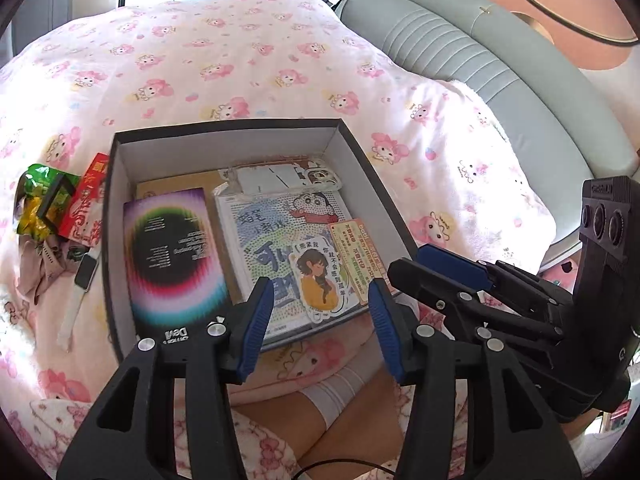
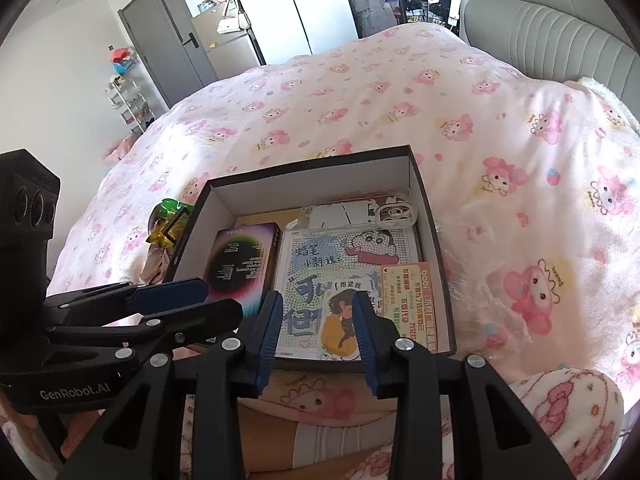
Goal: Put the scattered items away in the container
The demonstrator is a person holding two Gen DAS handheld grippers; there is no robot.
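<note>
Both claws are hovering over the near edge of the box [image 1: 120, 208] on the bed: the left claw [image 1: 320, 328] is gaping wide and empty, the right claw [image 2: 318, 336] is standing half open, also empty. Outside the box's left wall, 3 things are lying: a green wrapper [image 1: 44, 196], a red packet [image 1: 90, 200] and a watch [image 1: 80, 280]. Reaching across could be knocking the box or snagging the duvet.

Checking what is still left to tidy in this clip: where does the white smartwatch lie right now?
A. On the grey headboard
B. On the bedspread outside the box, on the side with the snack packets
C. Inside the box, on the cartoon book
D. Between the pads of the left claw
B: the white smartwatch lies on the pink bedspread just outside the wall of the box, near the green snack packet and red packet.
</note>
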